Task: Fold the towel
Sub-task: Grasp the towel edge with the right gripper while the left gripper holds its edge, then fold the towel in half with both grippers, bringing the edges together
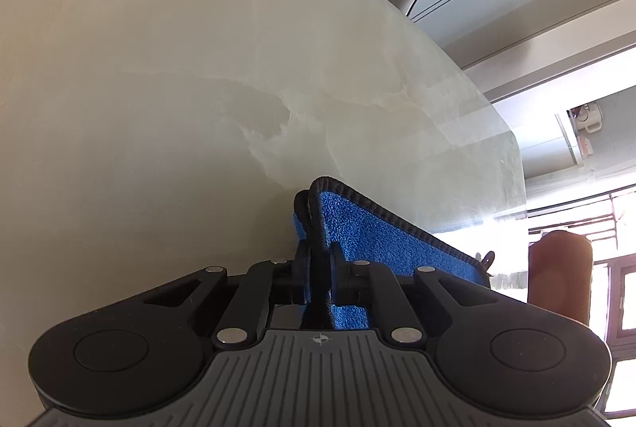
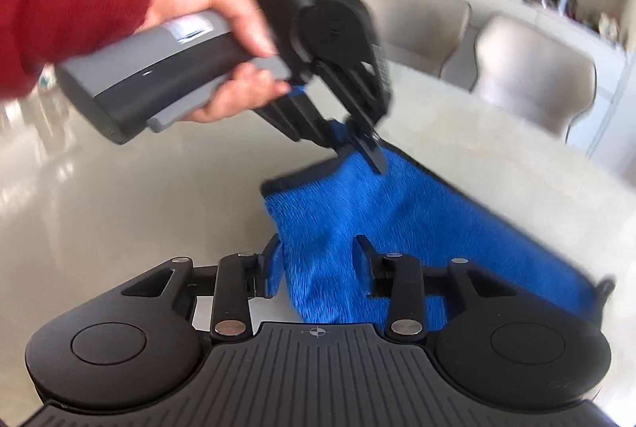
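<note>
A blue towel (image 2: 357,212) with a dark hem hangs over the pale marble table (image 2: 119,208). My left gripper (image 1: 317,260) is shut on the towel's hemmed corner (image 1: 369,228) and holds it up above the table. In the right wrist view the left gripper (image 2: 363,144), held by a hand in a red sleeve, pinches the towel's top edge. My right gripper (image 2: 318,260) is open, its fingers on either side of the towel's lower part, not closed on it. The view is motion-blurred.
The round marble table (image 1: 159,69) fills the left wrist view, its edge curving at the right. Beige chairs (image 2: 532,69) stand behind the table, with shelves of items behind them. A brown cylinder (image 1: 560,276) stands off the table's right.
</note>
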Available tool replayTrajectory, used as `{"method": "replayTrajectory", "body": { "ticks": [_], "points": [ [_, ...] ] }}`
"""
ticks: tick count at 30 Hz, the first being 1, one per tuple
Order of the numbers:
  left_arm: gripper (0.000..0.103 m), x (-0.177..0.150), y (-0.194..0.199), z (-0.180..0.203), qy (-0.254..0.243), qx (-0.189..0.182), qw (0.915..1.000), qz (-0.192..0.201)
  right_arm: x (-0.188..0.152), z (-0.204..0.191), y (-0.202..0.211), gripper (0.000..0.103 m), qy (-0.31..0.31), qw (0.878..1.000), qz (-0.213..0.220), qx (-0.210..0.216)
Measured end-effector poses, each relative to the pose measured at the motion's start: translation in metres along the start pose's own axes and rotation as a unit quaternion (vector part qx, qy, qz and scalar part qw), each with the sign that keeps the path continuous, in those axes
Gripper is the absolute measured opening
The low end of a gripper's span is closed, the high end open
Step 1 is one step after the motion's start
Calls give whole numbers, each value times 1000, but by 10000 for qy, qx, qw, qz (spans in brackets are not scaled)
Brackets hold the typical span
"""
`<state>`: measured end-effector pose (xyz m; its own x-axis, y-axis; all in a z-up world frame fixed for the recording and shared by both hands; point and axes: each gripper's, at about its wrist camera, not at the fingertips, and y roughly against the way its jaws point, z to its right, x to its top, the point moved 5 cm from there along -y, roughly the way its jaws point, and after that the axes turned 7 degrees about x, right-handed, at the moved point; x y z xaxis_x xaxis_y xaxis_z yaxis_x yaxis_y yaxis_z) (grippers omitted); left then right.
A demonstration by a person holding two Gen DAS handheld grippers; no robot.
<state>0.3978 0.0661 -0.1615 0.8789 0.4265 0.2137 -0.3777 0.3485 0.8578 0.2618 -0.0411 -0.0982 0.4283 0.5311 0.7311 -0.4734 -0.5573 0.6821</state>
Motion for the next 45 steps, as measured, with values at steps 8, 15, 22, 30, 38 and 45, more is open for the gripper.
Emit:
{"method": "replayTrajectory", "body": {
  "ticks": [8, 15, 22, 30, 38, 45],
  "points": [
    [8, 0, -3, 3, -29, 50, 10000, 8, 11, -14, -16, 38, 270, 9991, 47, -312],
    [7, 4, 0, 0, 109, 89, 9999, -21, 7, -7, 1, 9, -192, 9991, 315, -216],
    [7, 3, -1, 38, -69, -119, 9999, -37, -16, 29, 42, 8, -1715, 9790, 1081, -231],
    [8, -11, -23, 122, -541, -375, 9976, -200, -73, 75, 91, 9, -3463, 9173, 1913, -442],
    [8, -52, -72, 191, -1472, -41, 9886, -331, -128, 97, 108, 10, -4380, 8724, 2089, -584],
    [19, -71, -87, 216, -1977, 62, 9797, -331, -166, 106, 118, 33, -4920, 8410, 2170, -594]
  ]
}}
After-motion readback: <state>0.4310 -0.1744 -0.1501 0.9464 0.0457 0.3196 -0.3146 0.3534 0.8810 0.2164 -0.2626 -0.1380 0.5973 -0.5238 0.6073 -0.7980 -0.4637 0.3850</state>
